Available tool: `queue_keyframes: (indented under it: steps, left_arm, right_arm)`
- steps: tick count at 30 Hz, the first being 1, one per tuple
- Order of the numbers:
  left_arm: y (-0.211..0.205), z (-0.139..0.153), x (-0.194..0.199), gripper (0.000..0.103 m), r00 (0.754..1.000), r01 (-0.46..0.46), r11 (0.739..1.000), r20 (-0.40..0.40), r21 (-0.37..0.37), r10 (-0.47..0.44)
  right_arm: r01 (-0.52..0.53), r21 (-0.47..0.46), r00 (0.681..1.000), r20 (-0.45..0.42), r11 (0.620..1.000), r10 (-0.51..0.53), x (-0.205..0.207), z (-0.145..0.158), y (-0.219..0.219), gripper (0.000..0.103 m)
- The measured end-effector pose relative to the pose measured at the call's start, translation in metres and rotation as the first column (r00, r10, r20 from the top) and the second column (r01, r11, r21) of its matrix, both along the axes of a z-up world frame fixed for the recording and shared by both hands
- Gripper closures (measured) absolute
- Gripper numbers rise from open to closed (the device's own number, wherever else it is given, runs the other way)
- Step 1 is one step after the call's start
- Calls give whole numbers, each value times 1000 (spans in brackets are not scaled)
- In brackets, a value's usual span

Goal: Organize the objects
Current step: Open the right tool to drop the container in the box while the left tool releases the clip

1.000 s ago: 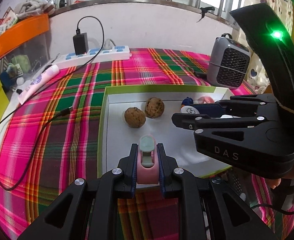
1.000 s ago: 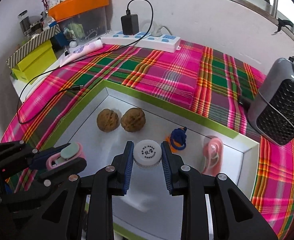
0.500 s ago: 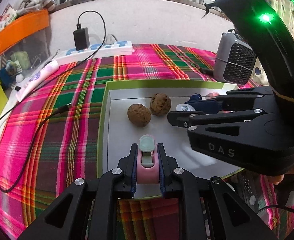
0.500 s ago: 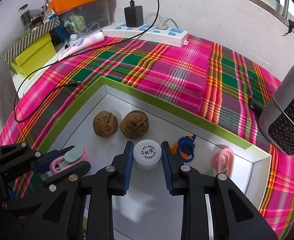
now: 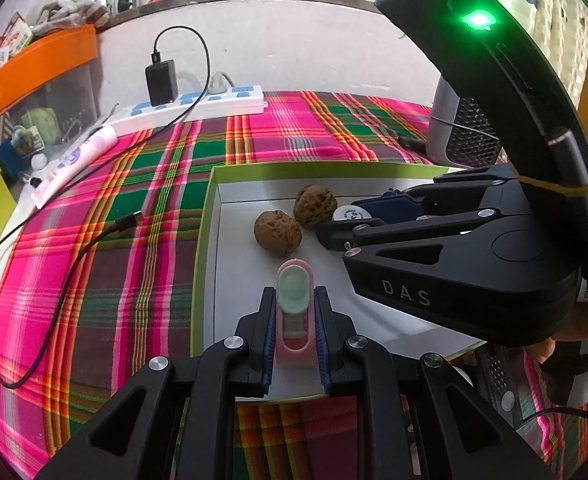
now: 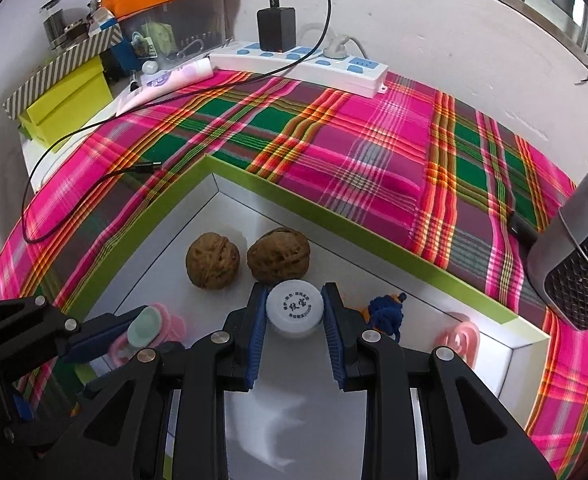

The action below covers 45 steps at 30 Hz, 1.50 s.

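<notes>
A: What is shown in the left wrist view?

B: The left gripper (image 5: 294, 326) is seen closed on a pink clip (image 5: 294, 312) with a pale green pad, held over the near part of the green-edged tray (image 5: 209, 208). Two walnuts (image 5: 277, 233) lie farther in. The right gripper (image 5: 344, 224) is seen at the right, reaching over the tray.

A: And in the right wrist view?

B: The right gripper (image 6: 294, 320) is clamped on a small white jar (image 6: 294, 311), held just near of the right-hand walnut (image 6: 278, 255); whether they touch cannot be told. A blue and orange trinket (image 6: 384, 314) lies just right of it, and a second pink clip (image 6: 456, 340) lies farther right in the tray.

A: What could go wrong?

B: The walnut could be nudged and rolled if the jar is set down too far in. The round jar could be let slip if the grip is loosened above the tray floor. The two grippers, held near together, could be knocked.
</notes>
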<state>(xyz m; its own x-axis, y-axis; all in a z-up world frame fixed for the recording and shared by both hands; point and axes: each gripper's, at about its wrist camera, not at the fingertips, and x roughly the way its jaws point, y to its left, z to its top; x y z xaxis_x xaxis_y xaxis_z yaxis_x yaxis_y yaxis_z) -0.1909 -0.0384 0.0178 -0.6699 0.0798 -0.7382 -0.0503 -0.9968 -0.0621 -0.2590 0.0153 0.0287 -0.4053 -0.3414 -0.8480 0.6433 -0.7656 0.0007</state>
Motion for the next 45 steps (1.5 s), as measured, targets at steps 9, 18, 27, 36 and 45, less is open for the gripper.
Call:
queue_keyframes:
  steps: [9,18,27,36,45]
  left_arm:
    - [-1,0,0,86,1000,-2,1000,-1,-1,2]
    - [-1,1,0,82,1000,-11,1000,-1,-10,11]
    - [-2,3,3,79,1000,-16,1000,0,-11,16]
    - [-6,8,10,75,999,-30,1000,-10,2,30]
    - [-8,13,21,74,999,-40,999,-20,3,40]
  right_arm:
    - [-19,0,1000,-11,1000,19,4,0,0,74]
    - [-21,-2,1000,-2,1000,21,4,1,0,74]
    - [-4,-18,1000,-14,1000,4,7,3,6,58]
    - [22,-63,999,-27,998,-24,16,15,16,58]
    - [37,-97,998,-42,995,-41,30,25,25,58]
